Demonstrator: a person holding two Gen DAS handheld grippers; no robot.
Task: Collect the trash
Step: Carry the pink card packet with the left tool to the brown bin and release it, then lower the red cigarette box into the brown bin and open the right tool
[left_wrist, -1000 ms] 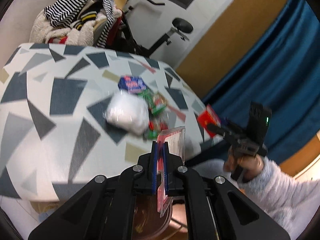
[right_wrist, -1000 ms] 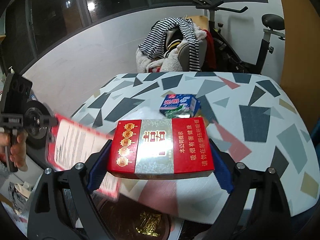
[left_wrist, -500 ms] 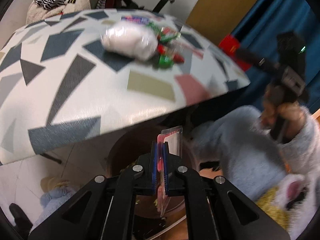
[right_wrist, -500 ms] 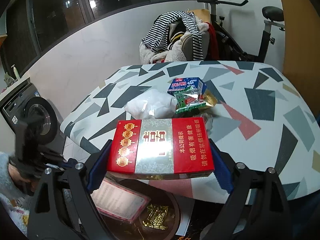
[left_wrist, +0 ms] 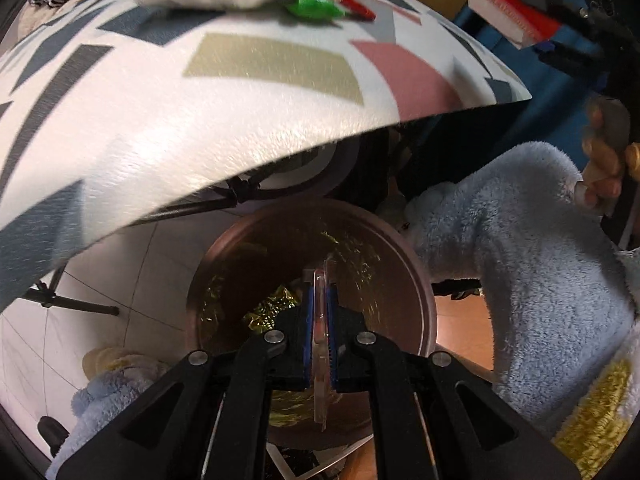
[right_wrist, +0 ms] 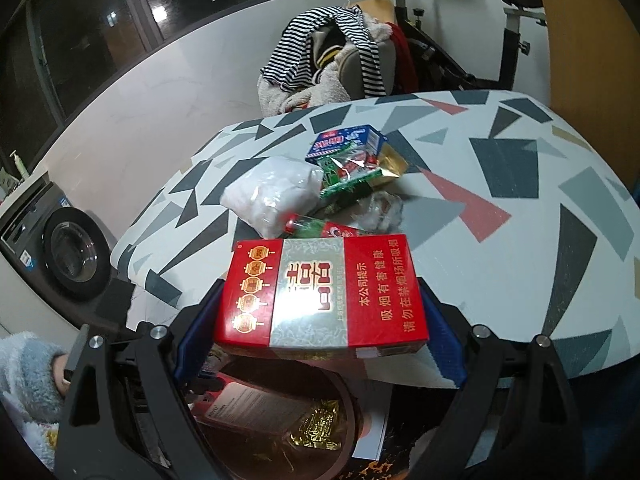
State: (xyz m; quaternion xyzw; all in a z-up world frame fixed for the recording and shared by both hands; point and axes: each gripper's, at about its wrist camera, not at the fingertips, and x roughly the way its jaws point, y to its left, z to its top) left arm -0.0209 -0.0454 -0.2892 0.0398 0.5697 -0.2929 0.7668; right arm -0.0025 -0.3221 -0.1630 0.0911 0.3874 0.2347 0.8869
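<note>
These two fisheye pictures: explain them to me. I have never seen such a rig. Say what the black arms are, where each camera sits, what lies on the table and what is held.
No robot here: a person holds a two-finger gripper in each hand, with a camera on each looking along its fingers.

Left view: the left gripper points down into a brown bin; its jaws are opening around a thin clear package.

Right view: the right gripper holds a red box above the bin.

On the patterned table remain a white bag, a blue box and green wrappers.
</note>
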